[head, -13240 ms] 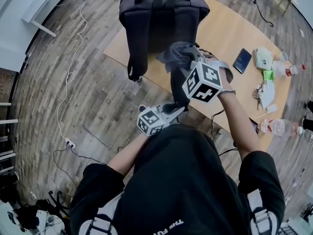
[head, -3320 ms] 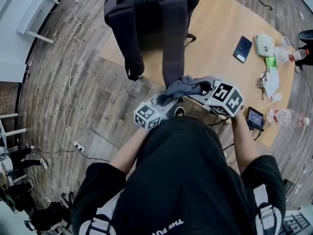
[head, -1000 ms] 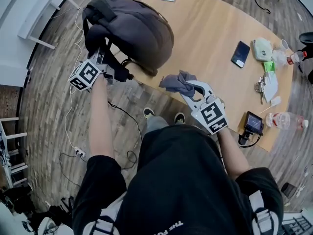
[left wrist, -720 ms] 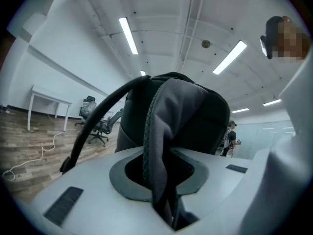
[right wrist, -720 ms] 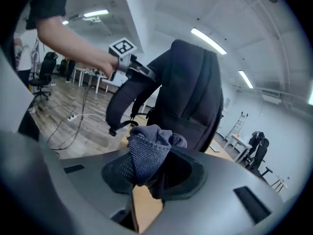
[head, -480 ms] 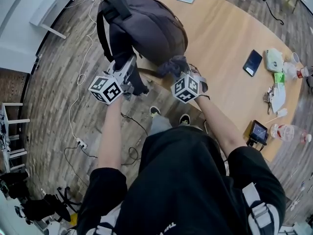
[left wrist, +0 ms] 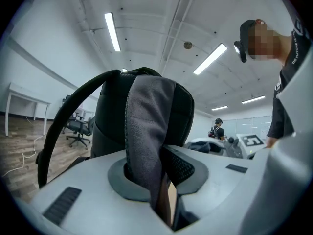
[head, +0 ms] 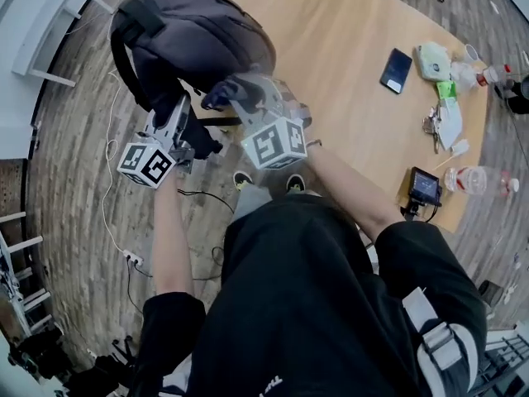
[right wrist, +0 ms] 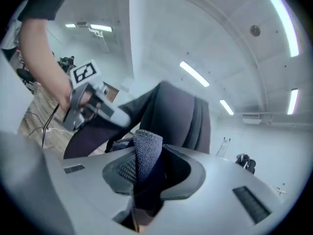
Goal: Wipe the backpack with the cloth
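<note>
A dark grey backpack (head: 194,40) lies tilted over the near corner of the wooden table (head: 347,31). My left gripper (head: 182,114) is below its left side, shut on a grey shoulder strap (left wrist: 144,121) that runs up between the jaws to the backpack (left wrist: 183,106). My right gripper (head: 235,89) is shut on a bunched dark blue-grey cloth (head: 216,98), held against the backpack's lower edge. In the right gripper view the cloth (right wrist: 146,148) sticks up between the jaws, the backpack (right wrist: 176,116) rises right behind it, and the left gripper (right wrist: 88,99) shows at the left.
On the table's right part lie a phone (head: 397,59), a white case (head: 432,60), keys, a small black device (head: 423,187) and a plastic bottle (head: 488,180). A white cable (head: 111,213) trails over the wooden floor. Another person (left wrist: 216,129) stands far off.
The right gripper has swung left and up with the cloth, from beside the backpack to against its lower edge. The left gripper keeps its hold on the strap.
</note>
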